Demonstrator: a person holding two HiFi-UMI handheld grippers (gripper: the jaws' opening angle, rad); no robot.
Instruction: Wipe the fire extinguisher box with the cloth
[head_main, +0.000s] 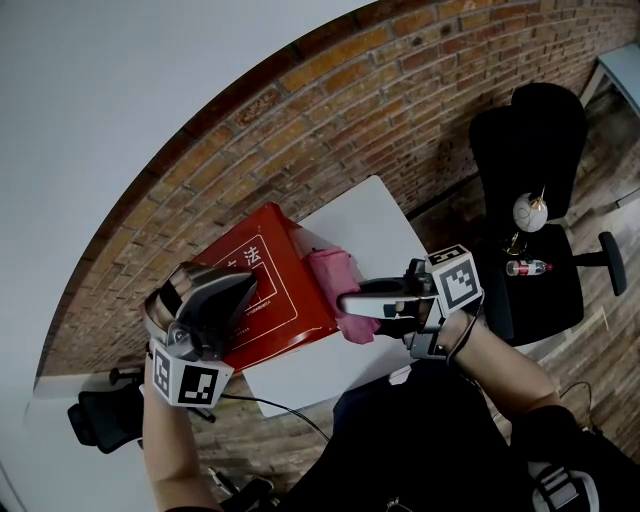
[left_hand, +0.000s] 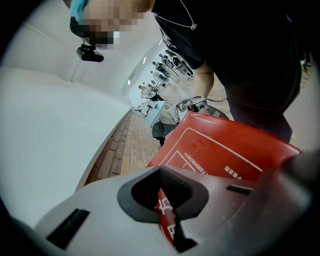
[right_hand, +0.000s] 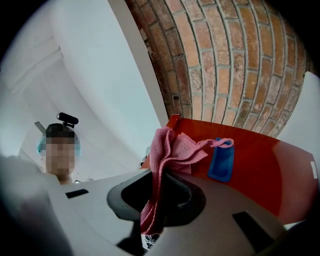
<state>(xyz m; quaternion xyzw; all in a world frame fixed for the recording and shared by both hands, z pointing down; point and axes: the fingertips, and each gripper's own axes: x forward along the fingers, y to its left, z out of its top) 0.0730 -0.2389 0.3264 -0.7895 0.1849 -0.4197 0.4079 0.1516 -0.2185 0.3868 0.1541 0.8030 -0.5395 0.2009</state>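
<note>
Head view: the red metal fire extinguisher box (head_main: 280, 270) stands on the white tabletop (head_main: 375, 215) by the brick wall (head_main: 400, 100). The left gripper (head_main: 245, 288) clamps the box's edge. The right gripper (head_main: 348, 298) pinches the pink terry cloth (head_main: 335, 272) against the box's side.

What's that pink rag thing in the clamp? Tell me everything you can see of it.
The cloth is pink, a soft looped fabric like a towel, crumpled into loose folds. One end is pinched between the shut jaws of the right gripper; the rest bunches forward and lies against the red fire extinguisher box, a corner reaching over a blue tab on it.
</note>
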